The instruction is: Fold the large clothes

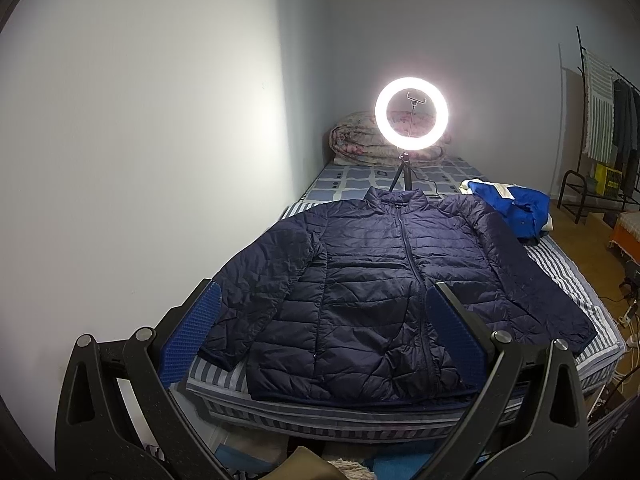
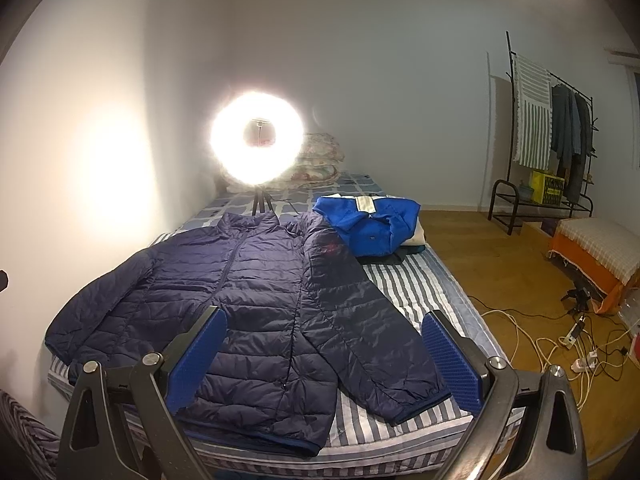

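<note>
Jacket: dark blue puffy jacket [image 1: 372, 280] lies flat on the striped bed [image 2: 416, 284], zipped, sleeves out.
Left hand-held gripper [image 1: 324, 304]: spread wide, holding nothing.
Right hand-held gripper [image 2: 326, 330]: spread wide, holding nothing.
Far right: bright blue clothes [image 2: 368, 226].

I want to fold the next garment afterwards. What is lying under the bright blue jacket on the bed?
Under the blue jacket a dark garment and something cream stick out at its edge, resting on the striped bed cover. How many pieces are stacked there stays covered.
</note>
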Tool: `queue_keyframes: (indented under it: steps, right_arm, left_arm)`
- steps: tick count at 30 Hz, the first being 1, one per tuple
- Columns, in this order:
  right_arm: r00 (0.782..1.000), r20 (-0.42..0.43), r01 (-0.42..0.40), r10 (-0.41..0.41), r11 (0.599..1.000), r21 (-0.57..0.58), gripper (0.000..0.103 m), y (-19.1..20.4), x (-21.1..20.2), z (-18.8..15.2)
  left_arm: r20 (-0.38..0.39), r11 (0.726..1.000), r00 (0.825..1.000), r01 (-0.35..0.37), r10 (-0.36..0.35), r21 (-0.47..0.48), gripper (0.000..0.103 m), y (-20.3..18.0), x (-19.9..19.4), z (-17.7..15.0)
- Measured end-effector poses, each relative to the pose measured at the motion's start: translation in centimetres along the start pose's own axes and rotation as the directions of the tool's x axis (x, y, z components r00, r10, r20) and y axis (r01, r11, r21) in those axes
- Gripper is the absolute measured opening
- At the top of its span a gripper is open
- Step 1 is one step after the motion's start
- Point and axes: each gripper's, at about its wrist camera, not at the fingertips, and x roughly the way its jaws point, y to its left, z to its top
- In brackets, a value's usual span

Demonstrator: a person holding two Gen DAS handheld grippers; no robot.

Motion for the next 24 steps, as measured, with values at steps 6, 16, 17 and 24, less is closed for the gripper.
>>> queue_keyframes:
  steps: [6, 16, 17, 24]
  right_arm:
    - [1.000, 0.001, -0.003, 0.003, 1.000, -0.005, 0.099, 0.15, 0.08, -0.06]
    - [1.000, 0.003, -0.009, 0.009, 1.000, -0.008, 0.099, 0.37, 0.20, 0.06]
    - [1.000, 0.004, -0.010, 0.010, 1.000, -0.010, 0.099, 0.44, 0.18, 0.08]
    - [1.000, 0.004, -0.020, 0.020, 1.000, -0.014, 0.099, 0.85, 0.34, -0.05]
  left_arm:
    - [0.000, 1.000, 1.000, 0.001, -0.001, 0.000, 0.103, 0.01, 0.00, -0.01]
    - [0.002, 1.000, 1.000, 0.001, -0.001, -0.001, 0.103, -0.07, -0.07, 0.10]
    - [0.002, 1.000, 1.000, 0.001, -0.001, 0.000, 0.103, 0.00, -0.06, 0.04]
    - [0.000, 1.000, 1.000, 0.000, 0.000, -0.003, 0.103, -0.08, -0.14, 0.03]
